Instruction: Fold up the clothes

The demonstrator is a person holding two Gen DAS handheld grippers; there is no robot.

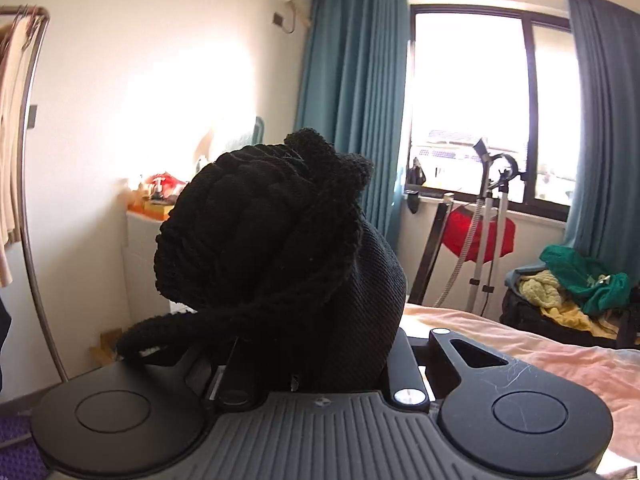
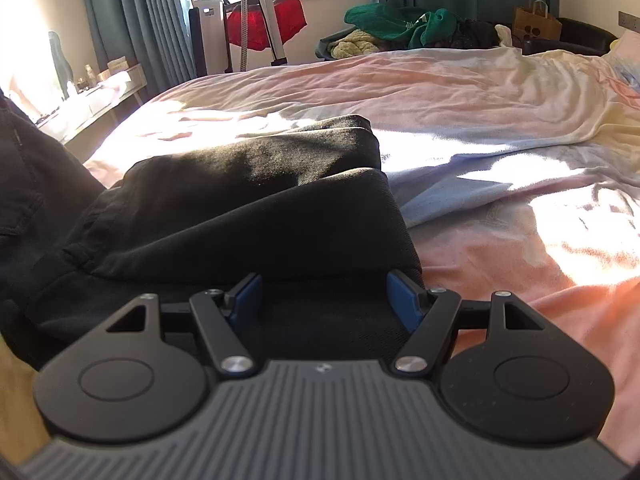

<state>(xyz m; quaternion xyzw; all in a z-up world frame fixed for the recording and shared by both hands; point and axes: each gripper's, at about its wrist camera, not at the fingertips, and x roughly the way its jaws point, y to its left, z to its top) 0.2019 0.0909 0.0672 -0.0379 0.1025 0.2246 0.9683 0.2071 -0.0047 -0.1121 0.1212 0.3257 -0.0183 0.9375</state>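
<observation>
— On the left, is the left hand-held gripper [image 1: 304, 360] holding anything?
— It is clamping bunched black knit garment [image 1: 264, 240] up above the bed [image 1: 560, 360].
— And the right hand-held gripper [image 2: 324, 300]?
— It is gaping over black trousers [image 2: 256, 184] lying doubled on the bed; whether folding is finishing, I cannot tell.

A bed [image 2: 500, 92] covered in a rumpled pink and pale yellow sheet [image 2: 460, 80] carried a black garment [image 2: 248, 200] spread across its near side, patches of sunlight falling over both.
</observation>
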